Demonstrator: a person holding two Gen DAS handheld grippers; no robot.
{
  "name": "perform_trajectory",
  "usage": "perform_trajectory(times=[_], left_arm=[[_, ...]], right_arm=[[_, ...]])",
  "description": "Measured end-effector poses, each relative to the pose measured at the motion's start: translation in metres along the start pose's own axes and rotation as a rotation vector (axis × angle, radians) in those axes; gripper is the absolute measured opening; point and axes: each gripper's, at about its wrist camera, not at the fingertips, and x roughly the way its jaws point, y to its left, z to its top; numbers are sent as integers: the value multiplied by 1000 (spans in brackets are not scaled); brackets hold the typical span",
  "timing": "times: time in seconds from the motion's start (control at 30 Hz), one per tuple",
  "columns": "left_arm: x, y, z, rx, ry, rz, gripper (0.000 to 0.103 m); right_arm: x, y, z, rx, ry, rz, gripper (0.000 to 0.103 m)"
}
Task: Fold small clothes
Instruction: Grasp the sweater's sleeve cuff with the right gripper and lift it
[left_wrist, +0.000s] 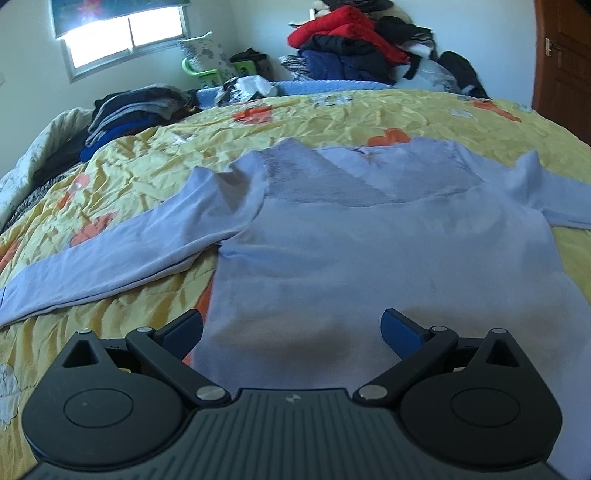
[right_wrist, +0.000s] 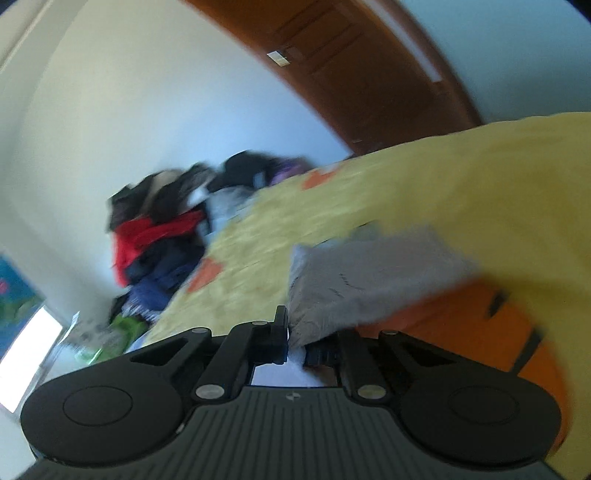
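Across the yellow bedspread (left_wrist: 332, 110) lies a light-blue long-sleeved shirt (left_wrist: 369, 258), spread flat, one sleeve reaching to the lower left of the left wrist view. At bottom centre there, the left hand-held gripper (left_wrist: 291, 328) has its jaws spread wide over the shirt's hem. In the blurred right wrist view, the right hand-held gripper (right_wrist: 295, 343) pinches a fold of pale cloth (right_wrist: 365, 277).
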Motion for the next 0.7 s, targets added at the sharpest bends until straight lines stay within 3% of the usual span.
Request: perform_trajectory(times=[0.17,0.43,0.7], left_arm=[[3,7,-1,-10,5,23,103],[5,11,-4,-13,2,32,103],[7,11,-7,-13,-31,15,103]], right_arm=[[3,43,-27,-45,90,117,11],[18,77,-64,-73,192,140,11],[3,136,-117,-166,320,243,11]])
